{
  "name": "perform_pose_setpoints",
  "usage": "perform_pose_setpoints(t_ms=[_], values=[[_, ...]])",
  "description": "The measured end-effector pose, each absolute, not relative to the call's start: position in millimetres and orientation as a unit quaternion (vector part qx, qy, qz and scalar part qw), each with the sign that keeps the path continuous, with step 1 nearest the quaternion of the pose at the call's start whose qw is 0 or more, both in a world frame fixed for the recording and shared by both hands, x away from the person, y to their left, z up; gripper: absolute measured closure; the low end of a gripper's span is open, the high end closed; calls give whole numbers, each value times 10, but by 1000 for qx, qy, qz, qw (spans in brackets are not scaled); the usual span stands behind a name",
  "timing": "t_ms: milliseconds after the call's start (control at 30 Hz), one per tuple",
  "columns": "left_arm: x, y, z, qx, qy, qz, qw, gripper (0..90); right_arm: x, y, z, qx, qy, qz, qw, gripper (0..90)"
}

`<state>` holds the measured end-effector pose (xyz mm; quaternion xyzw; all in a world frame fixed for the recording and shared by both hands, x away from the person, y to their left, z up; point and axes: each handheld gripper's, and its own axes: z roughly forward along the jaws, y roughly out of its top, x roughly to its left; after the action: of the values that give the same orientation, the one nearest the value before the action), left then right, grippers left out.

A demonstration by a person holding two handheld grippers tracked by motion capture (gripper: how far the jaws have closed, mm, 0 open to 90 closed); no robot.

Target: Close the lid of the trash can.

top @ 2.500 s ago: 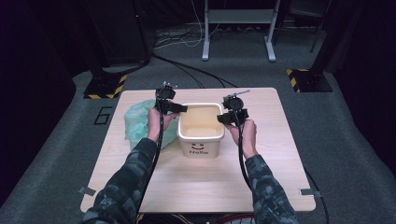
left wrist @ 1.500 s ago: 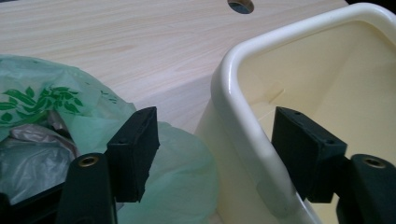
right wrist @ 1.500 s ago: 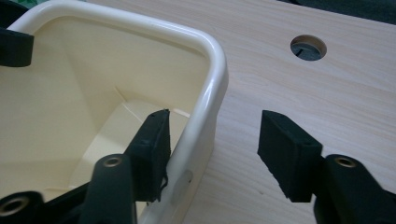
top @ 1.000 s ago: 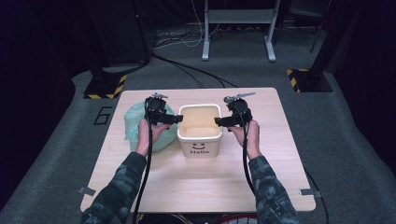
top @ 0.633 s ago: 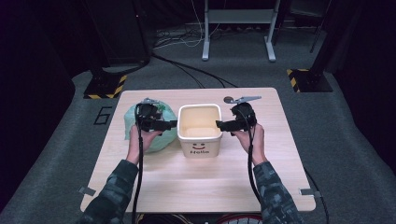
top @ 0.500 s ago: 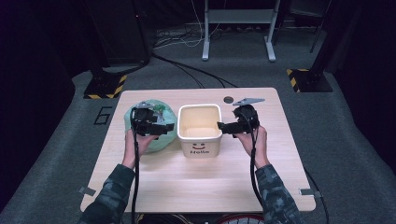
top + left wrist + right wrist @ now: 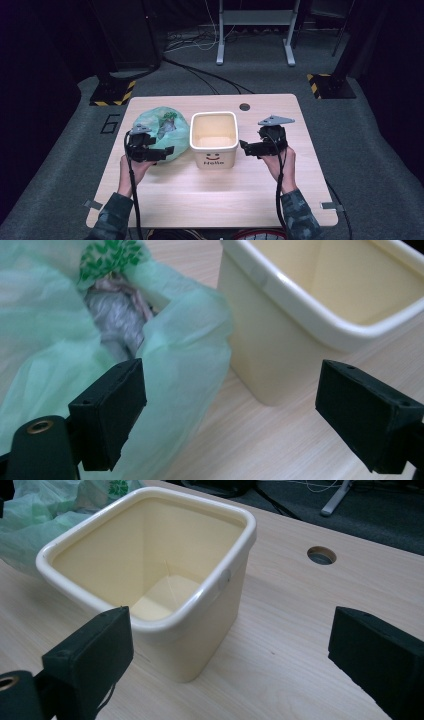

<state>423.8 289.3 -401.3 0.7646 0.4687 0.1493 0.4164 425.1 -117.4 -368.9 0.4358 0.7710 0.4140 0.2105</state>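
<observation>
Both claws [image 7: 170, 149] [image 7: 243, 146] back; one bin [image 7: 214, 136]

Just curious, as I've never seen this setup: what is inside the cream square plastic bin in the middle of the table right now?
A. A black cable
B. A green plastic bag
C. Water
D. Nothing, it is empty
D: the cream square plastic bin shows a bare floor inside, while the crumpled green plastic bag lies beside it on the wooden table.
</observation>
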Motion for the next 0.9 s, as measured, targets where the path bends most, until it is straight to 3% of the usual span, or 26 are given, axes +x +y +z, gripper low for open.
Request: perform_pose_setpoints(t_ms=[500,667,900], values=[[3891,3241,-4355,756,490,184,393,94,4002,-1562,-4049,465,756,405,220,17],[3764,3294,-4523,771,462,198,391,73,3903,-1781,-4363,489,740,391,248,7],[3661,3379,-4873,772,472,199,375,63,3876,-1987,-4793,524,733,361,240,5]])
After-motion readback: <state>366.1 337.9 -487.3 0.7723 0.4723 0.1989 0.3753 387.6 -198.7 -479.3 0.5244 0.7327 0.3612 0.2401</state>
